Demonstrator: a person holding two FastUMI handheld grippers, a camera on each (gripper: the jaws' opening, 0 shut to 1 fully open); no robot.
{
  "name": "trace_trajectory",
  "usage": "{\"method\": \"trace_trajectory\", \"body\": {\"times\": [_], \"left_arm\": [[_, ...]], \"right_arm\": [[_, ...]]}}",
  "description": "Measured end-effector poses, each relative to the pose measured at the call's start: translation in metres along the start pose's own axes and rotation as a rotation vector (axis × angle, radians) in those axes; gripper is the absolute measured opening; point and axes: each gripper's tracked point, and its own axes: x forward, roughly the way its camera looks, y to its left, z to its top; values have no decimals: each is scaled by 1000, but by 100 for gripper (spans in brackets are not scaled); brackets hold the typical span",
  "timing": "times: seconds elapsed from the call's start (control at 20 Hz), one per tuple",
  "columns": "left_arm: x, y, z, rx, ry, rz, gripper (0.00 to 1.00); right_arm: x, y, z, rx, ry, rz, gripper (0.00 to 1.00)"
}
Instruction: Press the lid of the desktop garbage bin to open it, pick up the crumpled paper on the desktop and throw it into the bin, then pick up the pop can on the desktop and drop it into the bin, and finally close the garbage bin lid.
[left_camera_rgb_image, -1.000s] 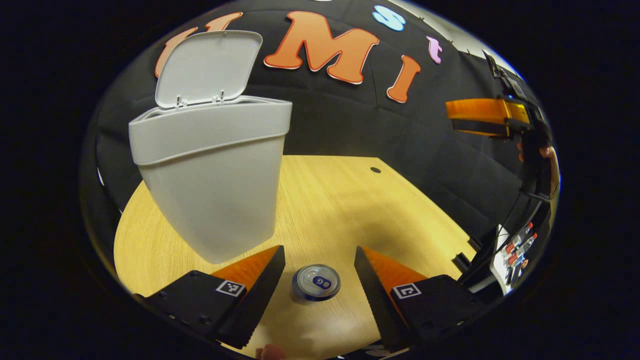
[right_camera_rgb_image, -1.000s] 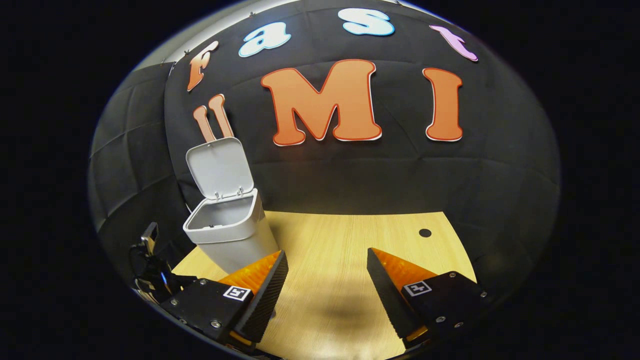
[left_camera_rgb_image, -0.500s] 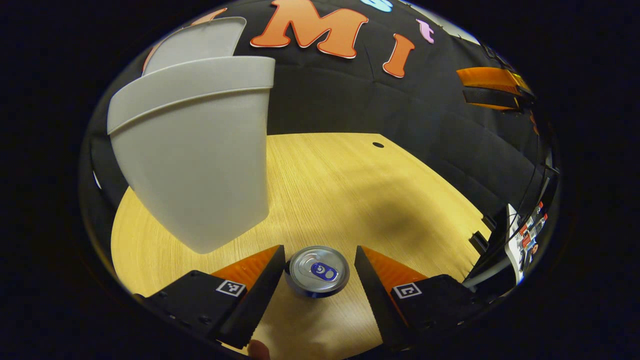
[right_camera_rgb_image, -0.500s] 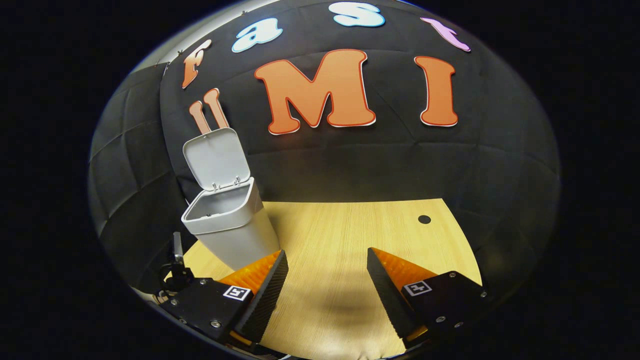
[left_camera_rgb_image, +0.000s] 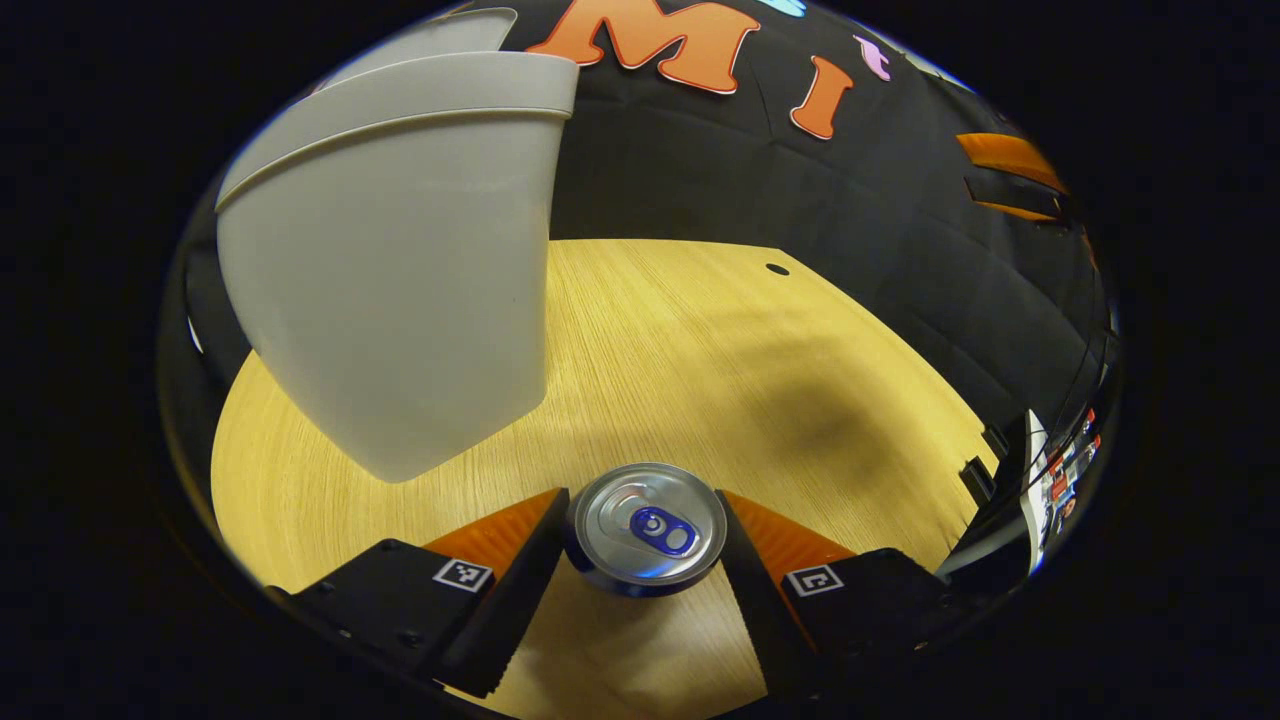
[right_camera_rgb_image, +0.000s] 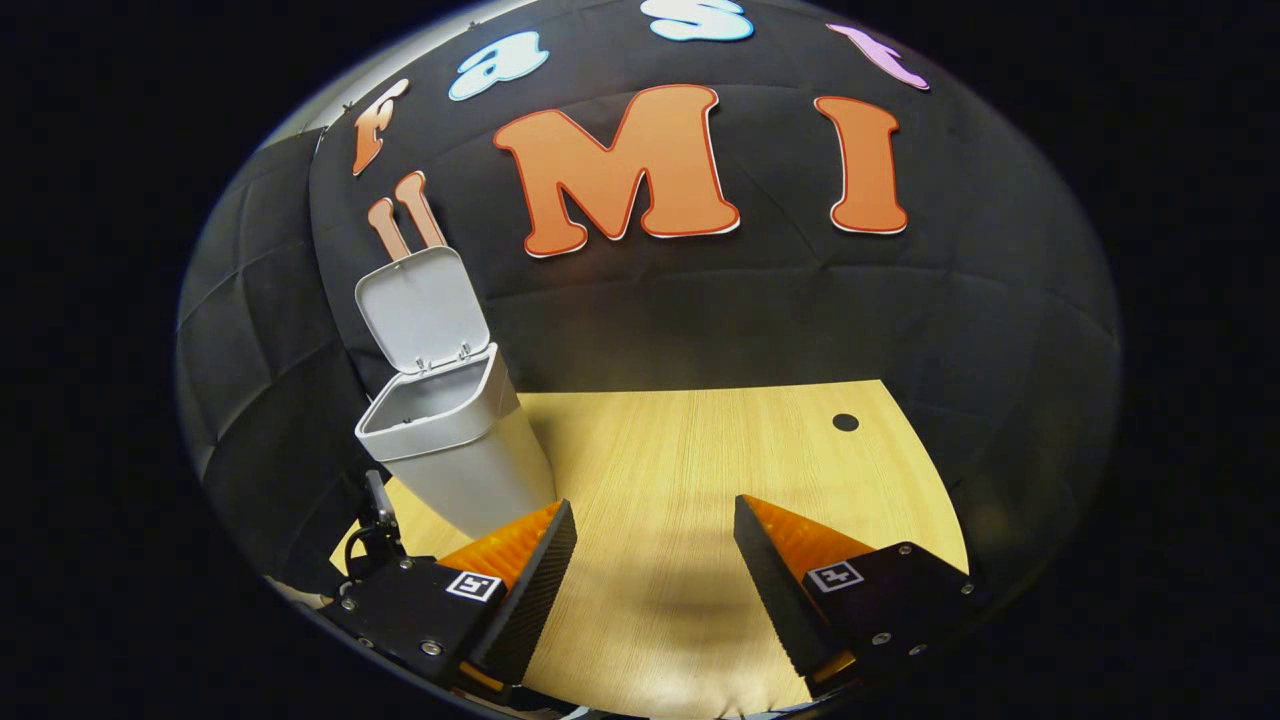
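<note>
A silver pop can (left_camera_rgb_image: 645, 525) with a blue tab stands upright on the wooden table (left_camera_rgb_image: 700, 340). My left gripper (left_camera_rgb_image: 640, 500) is open and straddles the can, one finger close on each side of its top. The grey garbage bin (left_camera_rgb_image: 400, 280) rises just ahead on the left, its lid (left_camera_rgb_image: 440, 30) up. In the right gripper view the bin (right_camera_rgb_image: 450, 450) stands at the left with its lid (right_camera_rgb_image: 420, 310) upright and its mouth open. My right gripper (right_camera_rgb_image: 655, 510) hangs open over bare table (right_camera_rgb_image: 680, 450), nothing between its fingers.
The black cloth wall closes the far side of the table. A small dark hole (left_camera_rgb_image: 777, 269) marks the tabletop near the back, also seen as a hole (right_camera_rgb_image: 846, 422) in the right gripper view. The table's right edge drops off by some equipment (left_camera_rgb_image: 1040, 480).
My left gripper has come down and forward so the can now sits between its fingers and looks larger. The right gripper drifted slightly, still open.
</note>
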Motion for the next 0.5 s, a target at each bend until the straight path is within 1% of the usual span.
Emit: {"method": "trace_trajectory", "body": {"times": [0.15,0.25,0.5], "left_arm": [[-3,0,2,-10,-2,11,89],[-7,-1,7,-38,4,-1,86],[-31,2,43,-56,-36,-10,86]], "right_arm": [[2,3,-1,7,1,8,95],[1,3,-1,7,-2,11,95],[0,3,1,14,-15,18,95]]}}
